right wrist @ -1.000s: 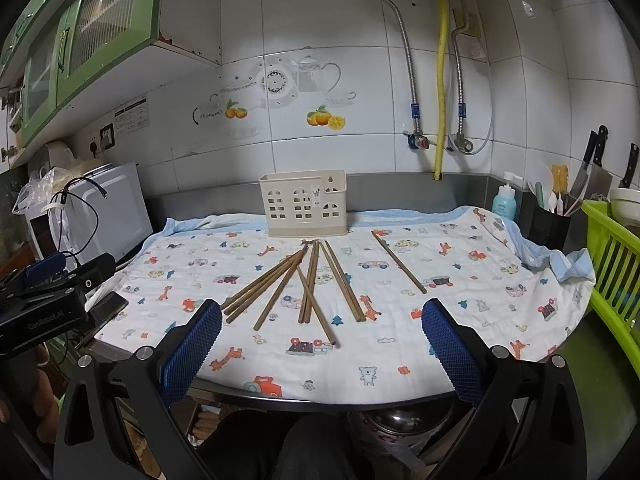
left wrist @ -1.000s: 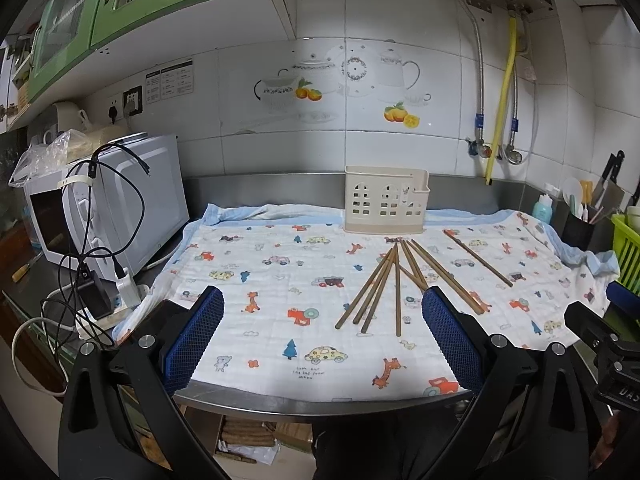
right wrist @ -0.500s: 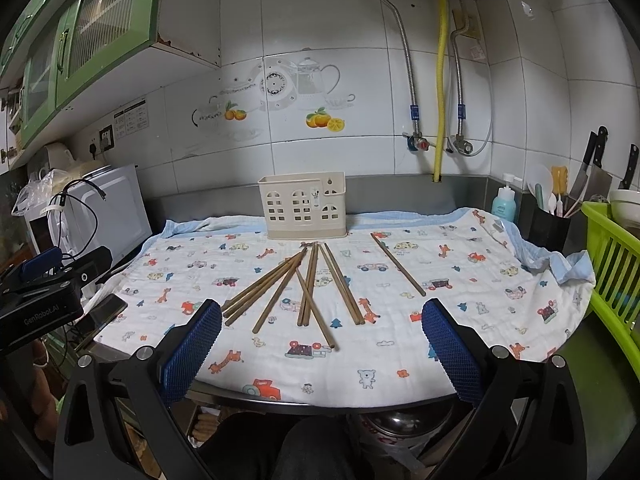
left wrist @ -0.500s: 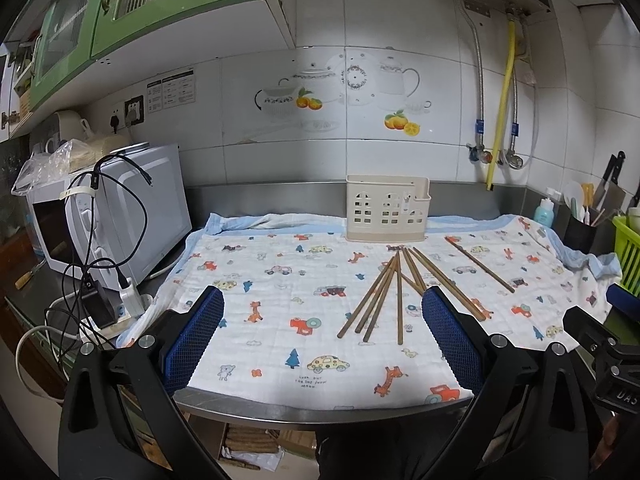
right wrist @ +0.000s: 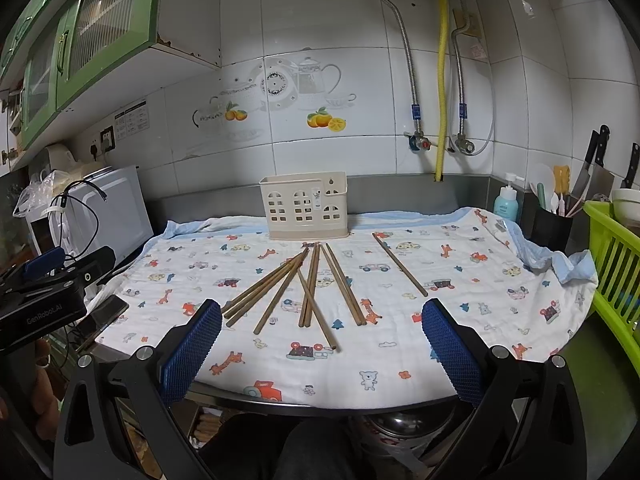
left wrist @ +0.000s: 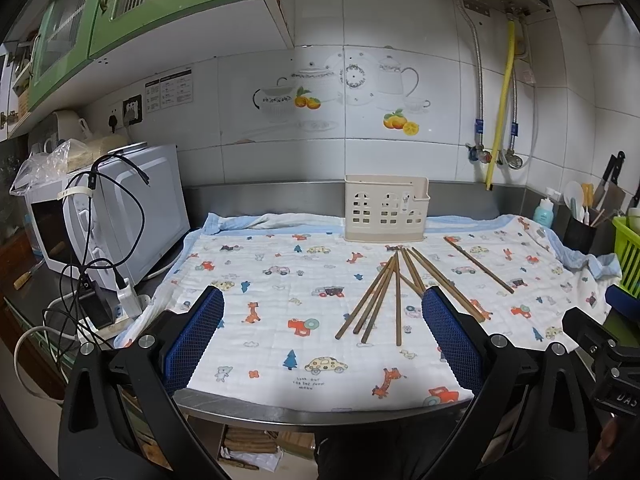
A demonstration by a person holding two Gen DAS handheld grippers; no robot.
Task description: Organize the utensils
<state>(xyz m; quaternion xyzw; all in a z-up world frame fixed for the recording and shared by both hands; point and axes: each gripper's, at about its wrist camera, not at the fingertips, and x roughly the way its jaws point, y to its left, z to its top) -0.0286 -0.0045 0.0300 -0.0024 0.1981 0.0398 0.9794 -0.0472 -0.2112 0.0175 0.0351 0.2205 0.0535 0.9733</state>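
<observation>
Hovering short of the worktop's near edge (left wrist: 320, 414), both tongs are held wide apart w/ nothing gripped: left tongs (left wrist: 322, 338), right tongs (right wrist: 321, 346), each w/ blue textured pads (left wrist: 194, 336). The left unit is also seen at the left edge of the right wrist view. A white quilted cloth printed w/ cartoon cars & animals (right wrist: 460, 280) is spread over the worktop. Thin brown wooden chopsticks (right wrist: 304, 292) are scattered on the cloth approx. mid-worktop, fanned & partly crossed; one single chopstick (right wrist: 400, 266) is laid apart to the right. A cream perforated plastic utensil holder (right wrist: 304, 206) is stood upright behind them, near the back wall. A white microwave (left wrist: 120, 216) w/ black cables is seen at left, a green plastic basket (right wrist: 612, 256) at right.
</observation>
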